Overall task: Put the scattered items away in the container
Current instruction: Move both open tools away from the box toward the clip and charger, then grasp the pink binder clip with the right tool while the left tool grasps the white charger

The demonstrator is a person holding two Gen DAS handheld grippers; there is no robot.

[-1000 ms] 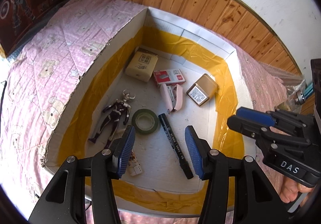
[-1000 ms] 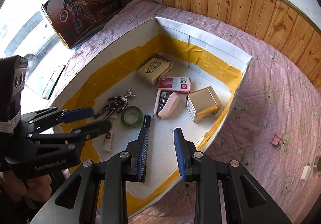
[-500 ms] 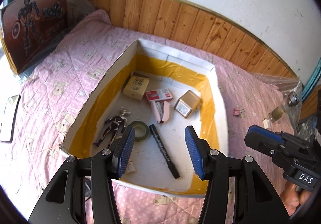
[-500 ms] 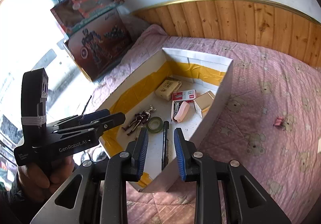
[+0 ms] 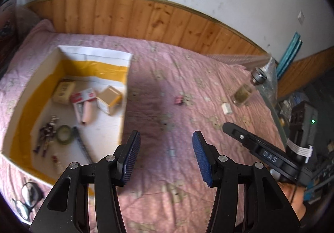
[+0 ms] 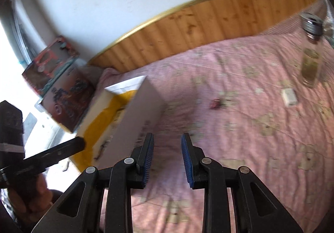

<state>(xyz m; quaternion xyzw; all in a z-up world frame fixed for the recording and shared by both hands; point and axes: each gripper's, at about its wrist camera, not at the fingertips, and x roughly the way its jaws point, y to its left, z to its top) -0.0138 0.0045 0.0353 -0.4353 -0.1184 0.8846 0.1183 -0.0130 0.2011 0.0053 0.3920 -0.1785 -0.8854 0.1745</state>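
Pink quilt point(image 5: 167, 95) with pale bear prints under both tools. Left of the blue-padded left gripper point(image 5: 166, 156), a white box point(image 5: 94, 53) lined with yellow tape. Ahead, a small pink clip point(image 5: 178, 100); beyond, honey-brown wood panelling point(image 5: 146, 18).

On the bed point(image 5: 167, 78) an open box point(image 5: 125, 95) sits at the left, holding a tape roll point(image 5: 65, 134), a marker point(image 5: 82, 145) just right of it, a toy figure point(image 5: 46, 132) to its left, and small cartons point(image 5: 108, 99) toward the back. Right of the box, well apart, lie a small clip point(image 5: 178, 100), then an eraser point(image 5: 227, 108), with a jar point(image 5: 245, 91) standing behind it. Wooden panelling point(image 5: 146, 20) runs behind the bed.
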